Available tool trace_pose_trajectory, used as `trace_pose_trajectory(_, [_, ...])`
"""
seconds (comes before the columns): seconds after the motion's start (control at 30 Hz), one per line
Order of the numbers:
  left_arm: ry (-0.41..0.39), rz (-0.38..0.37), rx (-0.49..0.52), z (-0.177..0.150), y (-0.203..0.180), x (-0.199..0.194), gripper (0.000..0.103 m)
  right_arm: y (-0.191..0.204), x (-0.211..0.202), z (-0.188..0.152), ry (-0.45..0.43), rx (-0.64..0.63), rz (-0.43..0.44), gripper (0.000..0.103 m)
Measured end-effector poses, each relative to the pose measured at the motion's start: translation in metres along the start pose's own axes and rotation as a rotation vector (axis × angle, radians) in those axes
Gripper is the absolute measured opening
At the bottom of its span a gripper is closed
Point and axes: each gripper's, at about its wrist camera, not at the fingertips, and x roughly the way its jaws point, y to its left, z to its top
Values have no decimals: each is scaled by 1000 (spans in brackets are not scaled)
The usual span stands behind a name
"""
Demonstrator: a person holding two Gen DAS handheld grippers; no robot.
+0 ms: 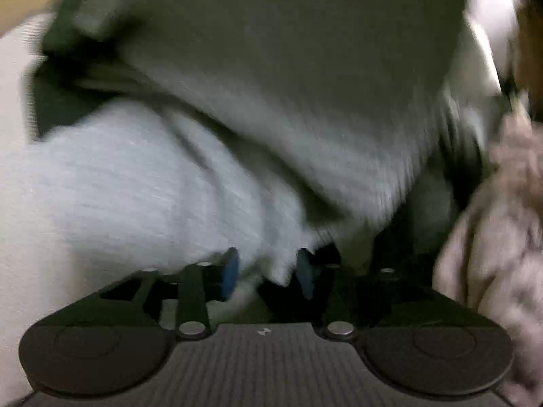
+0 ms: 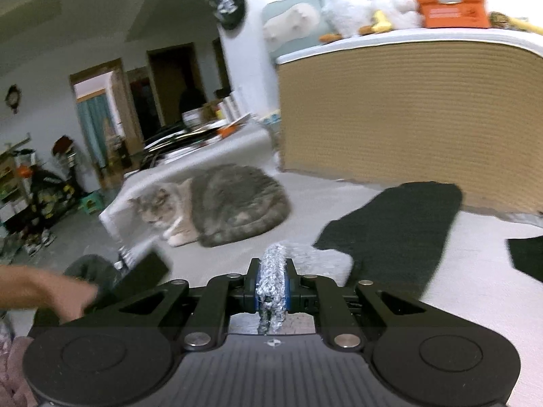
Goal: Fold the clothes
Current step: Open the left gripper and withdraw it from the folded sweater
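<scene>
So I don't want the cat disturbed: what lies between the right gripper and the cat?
In the right wrist view, only bare pale surface separates the right gripper, shut on grey knit fabric, from the cat.

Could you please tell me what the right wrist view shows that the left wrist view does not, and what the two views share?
Only the right wrist view shows the cat, the orange box, a dark cloth on the bed, and the right tool shut on grey knit fabric. Only the left wrist view shows the pink cloth and the left tool with pale knit fabric between its pads. Both show a tool at knit clothing.
</scene>
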Motion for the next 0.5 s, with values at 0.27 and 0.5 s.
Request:
trace_pose_trajectory(0.27, [-199,208,-174,8,88,-76,63,47,50,-30,108,-43,118,14])
trace_pose_trajectory(0.5, [-187,195,-196,14,103,-49,66,87,112,-64,230,-88,157,14])
